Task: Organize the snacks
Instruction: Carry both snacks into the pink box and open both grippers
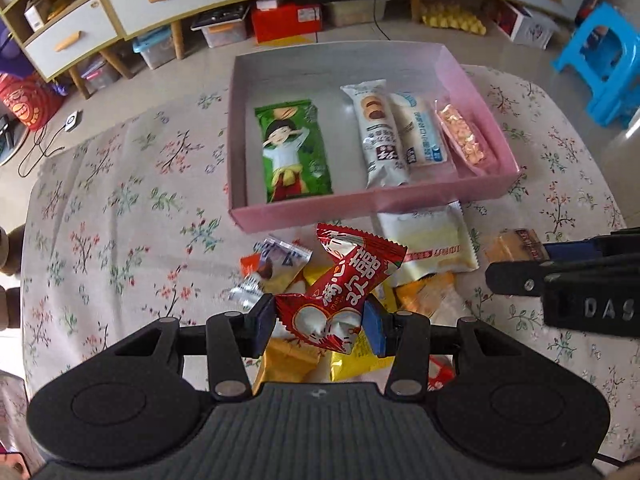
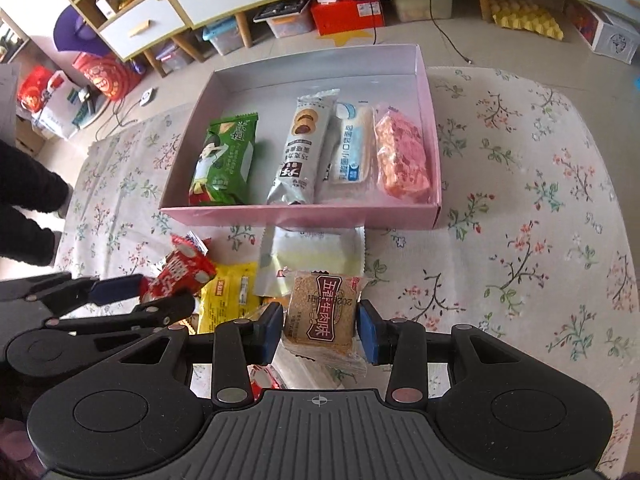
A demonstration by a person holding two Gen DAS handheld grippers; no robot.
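Note:
My left gripper (image 1: 322, 326) is shut on a red snack packet (image 1: 344, 284), lifted above a heap of loose snacks (image 1: 296, 356) on the flowered table. My right gripper (image 2: 319, 330) is shut on a brown square cracker packet (image 2: 322, 312), also raised over the heap. Ahead stands a pink box (image 1: 304, 216), holding a green packet (image 1: 294, 148), a grey biscuit packet (image 1: 380, 136), a white-blue packet (image 1: 422, 136) and a pink candy bar (image 1: 462, 136). In the right wrist view the left gripper (image 2: 160, 292) shows at the left with the red packet (image 2: 180, 272).
A pale yellow packet (image 2: 312, 258) lies just in front of the pink box (image 2: 304, 216). Yellow packets (image 2: 230, 294) lie in the heap. Cabinets (image 1: 120, 0) and storage bins line the floor beyond; a blue stool (image 1: 604, 60) stands at the right. A person's dark legs (image 2: 28, 200) stand at the table's left.

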